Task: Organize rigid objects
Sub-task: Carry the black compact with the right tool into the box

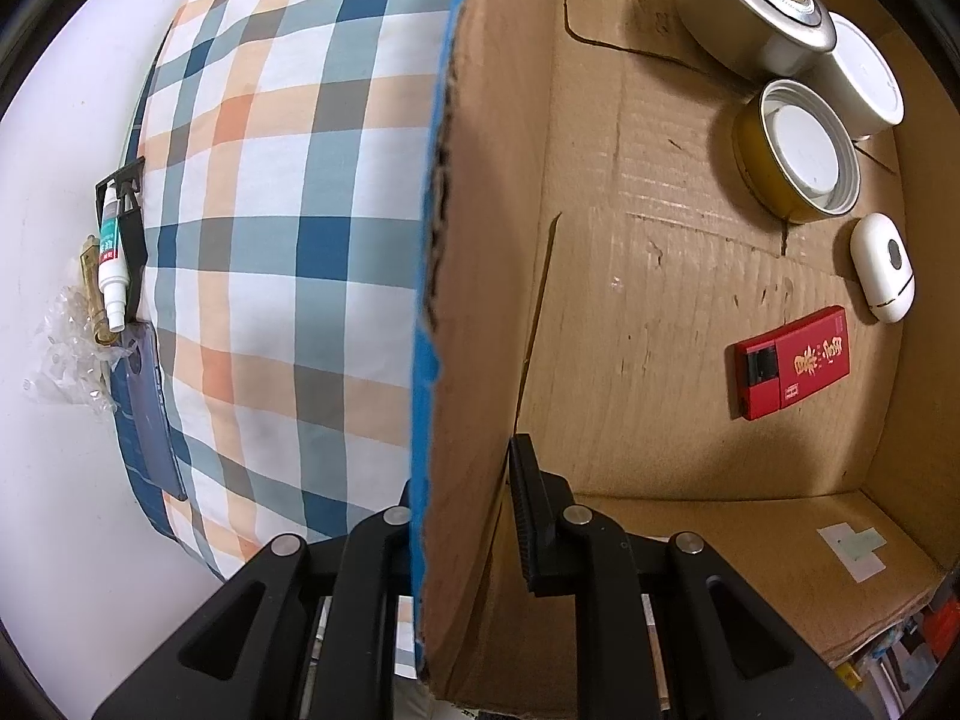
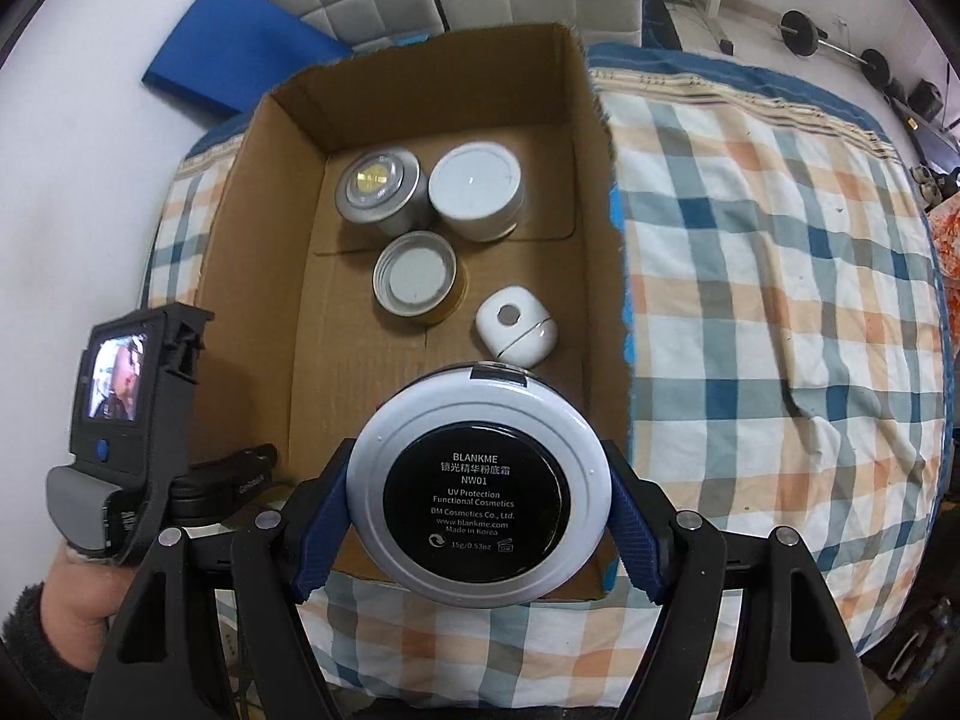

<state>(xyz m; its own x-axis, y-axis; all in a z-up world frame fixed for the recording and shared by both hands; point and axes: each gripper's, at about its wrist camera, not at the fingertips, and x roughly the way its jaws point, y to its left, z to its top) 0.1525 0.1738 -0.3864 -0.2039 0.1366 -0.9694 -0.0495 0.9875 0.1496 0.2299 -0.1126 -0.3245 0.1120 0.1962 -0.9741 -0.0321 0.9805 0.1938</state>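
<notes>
Cosmetics make up most of the load here, and the white round compact (image 2: pixel 480 492) is the piece in hand. It looks rigid and light, with a smooth plastic shell that is probably slippery, so the rim at its widest part seems the safest place to take it. The right gripper (image 2: pixel 480 516) does just this: its blue pads (image 2: pixel 324 528) press on both sides of the rim, the jaws standing about half open around the compact, label side towards the camera. The compact hangs over the near end of the cardboard box (image 2: pixel 420 120).

Inside the box, towards its far wall, stand a silver tin (image 2: pixel 381 192) and a white jar (image 2: pixel 477 189); nearer lie a gold-rimmed lid (image 2: pixel 414 273) and a small white case (image 2: pixel 516 327). In the left wrist view a red pack (image 1: pixel 792 363) also lies on the box floor.

The left gripper (image 1: pixel 462 516) is almost closed, and the box's side wall (image 1: pixel 456 360) passes between its fingers, so it appears to pinch the wall and steady the box. The box rests on a checked blanket (image 2: pixel 780 240).
</notes>
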